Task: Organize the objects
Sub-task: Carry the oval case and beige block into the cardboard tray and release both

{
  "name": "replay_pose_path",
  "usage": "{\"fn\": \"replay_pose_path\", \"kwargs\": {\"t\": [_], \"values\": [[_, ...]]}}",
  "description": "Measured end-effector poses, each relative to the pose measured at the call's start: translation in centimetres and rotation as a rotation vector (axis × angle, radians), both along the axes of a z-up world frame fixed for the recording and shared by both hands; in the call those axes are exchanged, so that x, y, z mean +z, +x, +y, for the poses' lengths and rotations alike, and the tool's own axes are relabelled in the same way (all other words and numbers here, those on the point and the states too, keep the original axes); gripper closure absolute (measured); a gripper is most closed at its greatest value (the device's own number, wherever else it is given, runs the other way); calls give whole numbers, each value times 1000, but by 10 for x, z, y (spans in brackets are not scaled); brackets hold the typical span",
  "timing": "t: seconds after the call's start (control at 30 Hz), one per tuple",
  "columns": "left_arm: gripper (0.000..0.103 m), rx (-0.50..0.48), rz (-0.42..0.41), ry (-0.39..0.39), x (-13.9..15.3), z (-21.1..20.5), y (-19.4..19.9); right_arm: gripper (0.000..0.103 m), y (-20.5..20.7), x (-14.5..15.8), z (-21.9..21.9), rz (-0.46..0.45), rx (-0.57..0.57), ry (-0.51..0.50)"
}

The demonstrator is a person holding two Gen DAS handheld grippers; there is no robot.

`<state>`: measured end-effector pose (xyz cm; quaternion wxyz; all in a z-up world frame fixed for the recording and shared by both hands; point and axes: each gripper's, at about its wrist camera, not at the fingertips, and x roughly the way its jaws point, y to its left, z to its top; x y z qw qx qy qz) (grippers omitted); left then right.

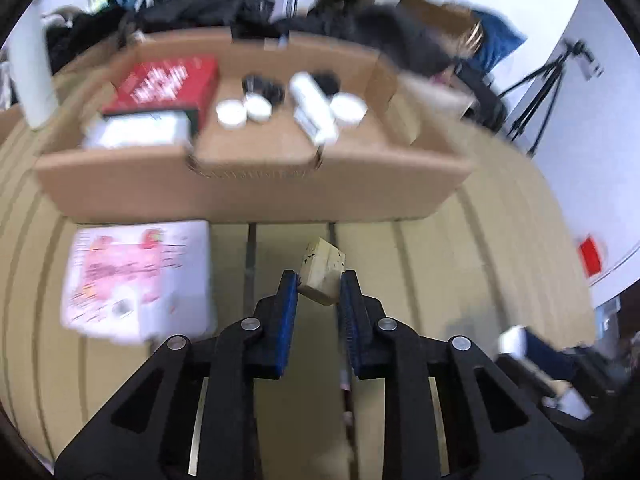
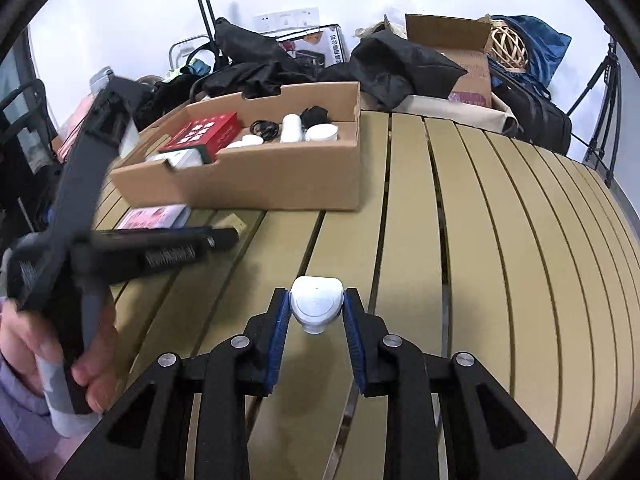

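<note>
The left gripper (image 1: 319, 280) is pinching a tan cork block (image 1: 322, 271) above the slatted table (image 2: 480, 240), the right gripper (image 2: 316, 308) is pinching a white cap-shaped device (image 2: 317, 307), and both are needing level carries into the cardboard tray (image 1: 256, 196), clearing its near wall

Slatted tan table (image 2: 500, 240), cardboard box (image 2: 256, 184) sat on it toward the far left, pink packet (image 2: 154, 216) lay flat just before the box

Even daylight; left view motion-blurred, right view sharp; fisheye bending, dark vignette corners.
</note>
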<state>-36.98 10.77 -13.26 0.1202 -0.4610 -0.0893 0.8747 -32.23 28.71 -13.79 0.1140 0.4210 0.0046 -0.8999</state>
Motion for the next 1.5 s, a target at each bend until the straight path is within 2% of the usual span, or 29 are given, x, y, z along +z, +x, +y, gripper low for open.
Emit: {"fn": "replay_pose_path", "kwargs": {"t": [0.13, 0.23, 0.33, 0.5, 0.67, 0.73, 0.83, 0.9, 1.0, 1.07, 1.17, 1.27, 1.37, 1.4, 1.43, 1.47, 1.5], "values": [[84, -11, 95, 26, 57, -20, 71, 73, 32, 15, 1, 5, 7, 33], [84, 51, 139, -3, 84, -41, 123, 73, 62, 31, 0, 32, 23, 49], [84, 73, 159, 18, 99, -58, 159, 73, 88, 43, -2, 47, 28, 33], [84, 81, 191, -1, 113, -66, 178, 73, 115, 56, -14, 72, 45, 25], [84, 70, 211, 48, 122, -82, 180, 73, 118, 75, -20, 105, 58, 0], [84, 55, 198, 62, 125, -87, 164, 73, 109, 91, -19, 125, 68, -17], [84, 34, 164, 122, 135, -100, 117, 73, 84, 111, -22, 167, 96, -19], [84, 27, 156, 139, 140, -104, 83, 73, 55, 123, -26, 177, 130, -44], [84, 3, 104, 174, 133, -104, 19, 73, -13, 124, -36, 157, 164, -71], [84, -9, 31, 195, 115, -99, -29, 73, -60, 115, -43, 111, 155, -74], [84, -20, -3, 122, 79, -84, -80, 73, -132, 85, -55, -9, 142, -113], [83, -47, -80, 97, 40, -74, -112, 73, -187, 44, -69, -127, 138, -169], [73, -25, -110, 57, 18, -77, -127, 70, -222, 9, -80, -220, 147, -200], [68, -31, -103, 64, 17, -79, -127, 65, -228, 2, -84, -232, 145, -200], [52, -39, -86, 76, 18, -84, -127, 52, -232, -2, -85, -227, 142, -206], [42, -32, -72, 79, 20, -88, -125, 42, -234, -4, -85, -215, 141, -220], [40, -16, -49, 80, 25, -95, -121, 22, -234, -5, -83, -210, 143, -230]]}}
